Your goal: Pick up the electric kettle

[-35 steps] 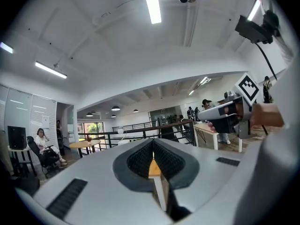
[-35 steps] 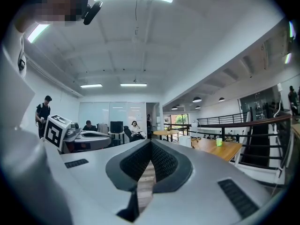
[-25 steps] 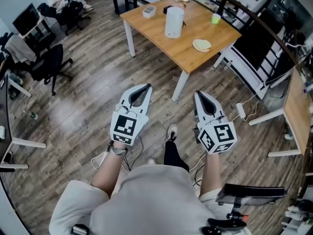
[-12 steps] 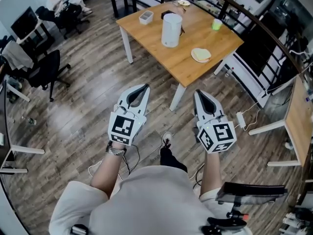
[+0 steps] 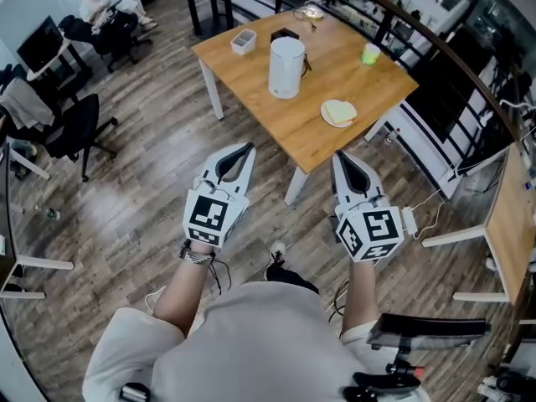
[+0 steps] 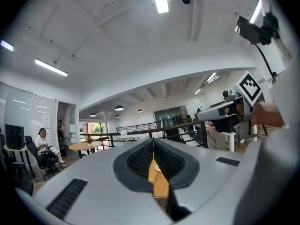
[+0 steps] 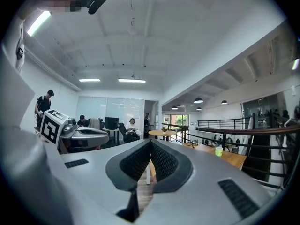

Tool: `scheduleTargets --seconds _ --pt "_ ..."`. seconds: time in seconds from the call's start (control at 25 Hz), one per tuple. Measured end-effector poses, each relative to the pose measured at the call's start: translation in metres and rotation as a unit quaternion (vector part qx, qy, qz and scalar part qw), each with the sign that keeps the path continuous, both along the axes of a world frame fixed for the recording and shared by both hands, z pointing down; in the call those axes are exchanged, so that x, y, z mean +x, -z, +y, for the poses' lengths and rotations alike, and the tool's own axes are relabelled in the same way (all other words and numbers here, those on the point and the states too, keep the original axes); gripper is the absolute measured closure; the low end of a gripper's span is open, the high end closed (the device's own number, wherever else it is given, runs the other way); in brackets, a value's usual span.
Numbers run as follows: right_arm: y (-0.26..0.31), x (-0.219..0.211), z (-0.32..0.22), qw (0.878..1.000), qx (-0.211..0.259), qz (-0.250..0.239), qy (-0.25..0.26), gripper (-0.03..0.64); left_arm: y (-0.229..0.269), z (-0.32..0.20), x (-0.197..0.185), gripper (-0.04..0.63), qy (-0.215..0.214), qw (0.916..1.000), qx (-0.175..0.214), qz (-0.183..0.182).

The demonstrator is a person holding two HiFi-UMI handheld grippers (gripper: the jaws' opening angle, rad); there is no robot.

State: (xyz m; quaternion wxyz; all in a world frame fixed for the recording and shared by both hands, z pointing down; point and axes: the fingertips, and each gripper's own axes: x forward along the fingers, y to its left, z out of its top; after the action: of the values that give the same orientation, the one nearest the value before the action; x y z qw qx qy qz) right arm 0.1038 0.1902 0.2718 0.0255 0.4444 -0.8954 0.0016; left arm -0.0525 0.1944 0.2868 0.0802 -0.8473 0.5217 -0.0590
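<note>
The electric kettle is a white cylinder standing upright on the wooden table, towards its far-left part in the head view. My left gripper and right gripper are held side by side over the wood floor, just short of the table's near corner and well apart from the kettle. Both point level towards the table and both are shut with nothing in them. In the left gripper view the left gripper has its jaws together, and they hide the kettle. The right gripper also has its jaws together.
On the table lie a plate, a green cup, a small white box and a black item. A black office chair stands at left. A seated person is far left. A power strip lies on the floor at right.
The table and kettle have drawn nearer and lower in the head view as both grippers were carried forward. Both stayed shut and side by side.
</note>
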Motion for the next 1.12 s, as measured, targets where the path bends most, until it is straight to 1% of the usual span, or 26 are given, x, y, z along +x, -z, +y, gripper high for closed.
scheduleTargets --seconds 0.16,0.28,0.44,0.68,0.8,0.84,0.88,0.92,1.0,1.12 --pt "0.003 0.010 -0.031 1.000 -0.004 0.001 0.001 0.606 0.004 -0.032 0.009 0.586 0.001 1.0000 0.000 0.002" --pt "0.003 0.019 -0.056 1.000 -0.008 -0.002 0.003 0.606 0.006 -0.058 0.018 0.586 -0.002 0.9999 -0.001 0.012" --pt "-0.003 0.026 -0.083 1.000 -0.013 0.001 0.013 0.606 0.001 -0.092 0.029 0.586 -0.022 0.9994 -0.008 0.024" --pt "-0.011 0.025 -0.116 0.999 -0.022 0.006 0.028 0.606 -0.005 -0.139 0.031 0.584 -0.036 0.9985 -0.019 0.037" --pt "-0.013 0.026 -0.131 0.999 -0.029 0.003 0.026 0.606 -0.009 -0.157 0.032 0.583 -0.053 0.9968 -0.027 0.053" --pt "-0.014 0.027 -0.135 0.999 -0.031 0.002 0.024 0.605 -0.010 -0.163 0.033 0.575 -0.064 0.9959 -0.029 0.057" --pt "-0.016 0.027 -0.140 0.999 -0.034 0.001 0.022 0.605 -0.011 -0.168 0.035 0.550 -0.075 0.9950 -0.031 0.058" --pt "-0.018 0.027 -0.145 0.999 -0.036 0.001 0.020 0.605 -0.012 -0.174 0.035 0.509 -0.083 0.9945 -0.031 0.056" --pt "-0.025 0.024 -0.154 0.999 -0.043 0.003 0.017 0.606 -0.016 -0.185 0.034 0.499 -0.091 0.9942 -0.032 0.048" --pt "-0.035 0.021 -0.171 0.999 -0.052 0.006 0.012 0.606 -0.026 -0.202 0.033 0.497 -0.104 0.9926 -0.039 0.050"
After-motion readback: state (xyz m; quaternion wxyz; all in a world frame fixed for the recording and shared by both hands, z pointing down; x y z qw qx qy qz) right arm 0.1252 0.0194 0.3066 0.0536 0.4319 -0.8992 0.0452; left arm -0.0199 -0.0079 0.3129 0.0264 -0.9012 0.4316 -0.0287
